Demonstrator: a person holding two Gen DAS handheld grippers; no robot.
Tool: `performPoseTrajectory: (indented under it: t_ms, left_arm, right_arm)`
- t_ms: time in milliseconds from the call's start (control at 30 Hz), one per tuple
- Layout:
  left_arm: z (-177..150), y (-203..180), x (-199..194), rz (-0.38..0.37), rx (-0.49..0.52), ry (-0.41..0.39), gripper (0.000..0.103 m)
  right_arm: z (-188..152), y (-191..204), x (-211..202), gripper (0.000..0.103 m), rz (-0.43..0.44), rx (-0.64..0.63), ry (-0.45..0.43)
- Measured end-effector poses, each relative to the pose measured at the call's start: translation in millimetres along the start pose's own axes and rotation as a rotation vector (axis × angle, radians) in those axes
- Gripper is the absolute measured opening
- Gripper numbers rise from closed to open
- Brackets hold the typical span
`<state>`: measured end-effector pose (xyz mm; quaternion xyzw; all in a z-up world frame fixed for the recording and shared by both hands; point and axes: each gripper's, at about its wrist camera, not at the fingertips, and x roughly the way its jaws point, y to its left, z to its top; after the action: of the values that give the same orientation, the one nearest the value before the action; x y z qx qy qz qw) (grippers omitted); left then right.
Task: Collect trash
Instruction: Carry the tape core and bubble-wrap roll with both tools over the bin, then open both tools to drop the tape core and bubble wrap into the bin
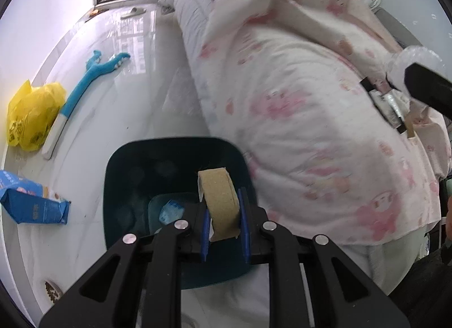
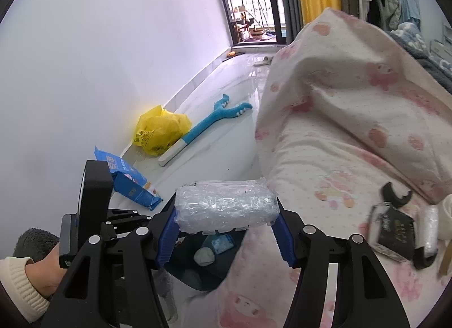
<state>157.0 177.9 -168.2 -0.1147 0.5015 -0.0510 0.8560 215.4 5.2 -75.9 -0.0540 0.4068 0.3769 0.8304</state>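
Note:
My left gripper [image 1: 224,222] is shut on a brown cardboard tape roll [image 1: 219,203] and holds it over a dark teal trash bin [image 1: 127,164] on the floor beside the bed. A blue wrapper [image 1: 171,210] lies inside the bin. My right gripper [image 2: 226,229] is shut on a clear bubble-wrap bundle [image 2: 226,205], held above the bed edge and the bin [image 2: 195,277], where a white wad [image 2: 204,256] shows. A black-and-white package [image 2: 395,232] and other scraps lie on the pink quilt [image 2: 339,144]; they also show in the left wrist view [image 1: 387,104].
A yellow plastic bag [image 1: 31,113], a blue plush toy [image 1: 84,93] and a blue snack bag [image 1: 31,203] lie on the white floor by the wall. A small bowl [image 1: 52,291] sits near the left edge. A slipper [image 1: 132,12] lies by the balcony door.

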Motion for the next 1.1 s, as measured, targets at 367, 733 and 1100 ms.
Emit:
performPoseTrajectory:
  t_ms: [367, 733, 1100]
  left_arm:
    - [-20.8, 40.1, 22.0, 0.031, -0.058, 0.146, 0.023]
    - [-31.4, 72.3, 6.9, 0.035, -0.096, 0.142, 0.068]
    - [-38.5, 82.3, -10.5, -0.010, -0.033, 0.114, 0.042]
  right_arm:
    - [6.0, 22.9, 34.9, 0.060, 0.026, 0.000, 0.057]
    - [1.8, 39.4, 78.4, 0.060, 0.025, 0.025, 0.157]
    - [-4.9, 59.8, 120.4, 0.060, 0.021, 0.044, 0.223]
